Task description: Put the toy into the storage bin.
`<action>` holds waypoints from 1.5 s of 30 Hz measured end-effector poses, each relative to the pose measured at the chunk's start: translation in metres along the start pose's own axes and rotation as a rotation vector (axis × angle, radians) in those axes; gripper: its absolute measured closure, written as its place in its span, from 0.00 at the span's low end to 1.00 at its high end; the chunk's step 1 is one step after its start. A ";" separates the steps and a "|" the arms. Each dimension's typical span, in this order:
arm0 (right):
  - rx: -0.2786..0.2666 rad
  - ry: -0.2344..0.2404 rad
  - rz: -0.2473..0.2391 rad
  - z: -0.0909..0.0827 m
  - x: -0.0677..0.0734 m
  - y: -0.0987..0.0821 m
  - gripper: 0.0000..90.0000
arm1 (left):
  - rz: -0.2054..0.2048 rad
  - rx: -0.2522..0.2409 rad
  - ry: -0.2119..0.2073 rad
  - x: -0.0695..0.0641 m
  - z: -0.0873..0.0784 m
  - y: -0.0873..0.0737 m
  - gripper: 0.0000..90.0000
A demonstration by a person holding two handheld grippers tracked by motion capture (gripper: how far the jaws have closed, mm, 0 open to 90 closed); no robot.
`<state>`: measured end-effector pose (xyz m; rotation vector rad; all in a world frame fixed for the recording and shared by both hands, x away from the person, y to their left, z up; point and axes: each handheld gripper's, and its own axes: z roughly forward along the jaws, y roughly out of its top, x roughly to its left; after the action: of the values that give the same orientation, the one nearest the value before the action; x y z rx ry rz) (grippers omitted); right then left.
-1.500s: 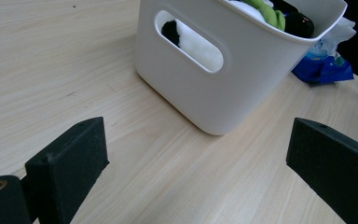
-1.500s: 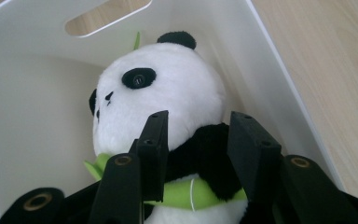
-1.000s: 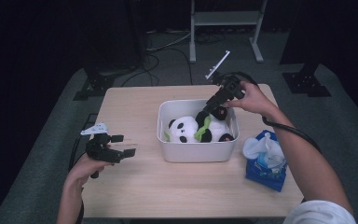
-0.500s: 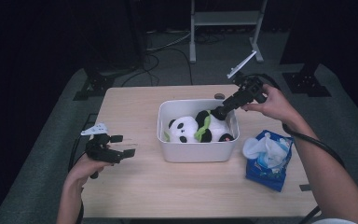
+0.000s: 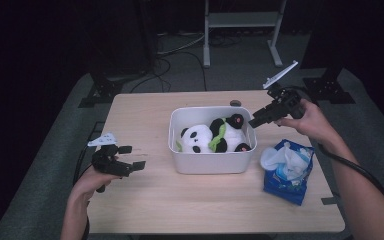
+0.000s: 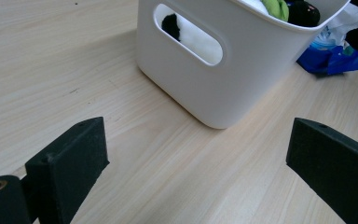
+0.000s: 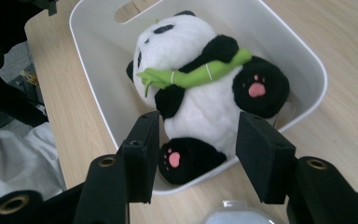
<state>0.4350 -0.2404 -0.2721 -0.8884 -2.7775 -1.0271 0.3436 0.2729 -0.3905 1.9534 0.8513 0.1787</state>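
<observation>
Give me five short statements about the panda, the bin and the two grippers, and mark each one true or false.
1. The plush panda lies inside the white bin. True.
2. The right gripper is clamped on the panda. False: its jaws have just been opening and stand apart by the bin's right rim, with nothing pressed between them.
3. The left gripper is open and holds nothing. True.
4. The blue tissue pack sits inside the bin. False: it lies on the table, to the right of the bin.
5. The panda holds a green bamboo stalk. True.

Plush panda (image 5: 215,138) inside white bin (image 5: 212,162)
</observation>
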 end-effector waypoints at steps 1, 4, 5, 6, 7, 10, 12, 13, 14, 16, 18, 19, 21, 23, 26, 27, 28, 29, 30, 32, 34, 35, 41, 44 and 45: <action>-0.003 0.000 0.004 -0.001 0.000 -0.003 0.53 | 0.000 0.000 0.000 0.000 0.000 0.000 0.04; -0.009 -0.006 0.020 -0.005 -0.001 -0.011 0.52 | 0.000 -0.001 0.001 0.000 -0.001 0.000 0.04; -0.012 -0.008 0.025 -0.006 -0.002 -0.014 0.52 | -0.001 0.000 0.001 0.000 0.000 0.000 0.04; -0.013 -0.010 0.031 -0.007 -0.002 -0.017 0.52 | -0.001 0.002 0.002 0.000 0.000 0.000 0.04; -0.013 -0.013 0.035 -0.008 -0.002 -0.019 0.52 | 0.001 0.002 0.001 0.000 0.000 0.000 0.04; -0.021 -0.018 0.048 -0.009 -0.003 -0.027 0.51 | 0.001 0.004 0.001 0.000 0.001 -0.001 0.04; -0.028 -0.018 0.055 -0.009 -0.005 -0.033 0.50 | 0.001 0.009 0.001 0.001 0.002 -0.001 0.04; -0.028 -0.019 0.063 -0.009 -0.005 -0.035 0.50 | -0.001 0.011 0.003 0.001 0.003 -0.001 0.04; -0.030 -0.020 0.068 -0.009 -0.006 -0.037 0.50 | 0.000 0.013 0.003 0.001 0.003 -0.002 0.04; -0.032 -0.024 0.077 -0.009 -0.006 -0.043 0.50 | -0.002 0.015 0.001 0.001 0.004 -0.002 0.04; -0.034 -0.025 0.086 -0.010 -0.007 -0.048 0.50 | -0.002 0.017 0.000 0.001 0.004 -0.002 0.04; -0.035 -0.026 0.090 -0.010 -0.008 -0.050 0.49 | -0.003 0.017 -0.001 0.001 0.004 -0.002 0.04; -0.036 -0.028 0.102 -0.010 -0.009 -0.056 0.49 | -0.004 0.018 -0.001 0.001 0.005 -0.002 0.04; -0.042 -0.029 0.112 -0.010 -0.010 -0.062 0.48 | -0.008 0.018 0.000 0.002 0.006 -0.003 0.04; -0.046 -0.026 0.127 -0.009 -0.010 -0.071 0.48 | -0.008 0.019 -0.001 0.002 0.006 -0.003 0.04; -0.047 -0.025 0.131 -0.008 -0.010 -0.073 0.48 | -0.007 0.020 -0.001 0.002 0.005 -0.003 0.04; -0.048 -0.026 0.136 -0.007 -0.011 -0.076 0.48 | -0.008 0.020 0.000 0.002 0.005 -0.004 0.04; -0.051 -0.027 0.141 -0.007 -0.011 -0.078 0.47 | -0.008 0.020 0.001 0.002 0.005 -0.004 0.04; -0.054 -0.029 0.148 -0.007 -0.011 -0.081 0.47 | -0.009 0.020 0.002 0.003 0.005 -0.004 0.04; -0.054 -0.029 0.153 -0.006 -0.011 -0.084 0.47 | -0.010 0.021 0.002 0.003 0.005 -0.004 0.04; -0.059 -0.028 0.157 -0.005 -0.010 -0.087 0.46 | -0.011 0.022 0.003 0.003 0.005 -0.004 0.04; -0.057 -0.029 0.156 -0.005 -0.010 -0.089 0.46 | -0.010 0.023 0.003 0.003 0.005 -0.005 0.04; -0.057 -0.028 0.168 0.002 -0.008 -0.102 0.45 | -0.015 0.024 0.004 0.004 0.006 -0.005 0.04; -0.056 -0.022 0.177 0.006 -0.006 -0.109 0.45 | -0.015 0.023 0.003 0.004 0.006 -0.006 0.04; -0.054 -0.024 0.180 0.007 -0.005 -0.112 0.44 | -0.013 0.026 0.007 0.004 0.006 -0.006 0.04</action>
<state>0.3809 -0.3072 -0.3438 -1.1402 -2.6400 -1.0716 0.3466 0.2732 -0.3990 1.9719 0.8748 0.1669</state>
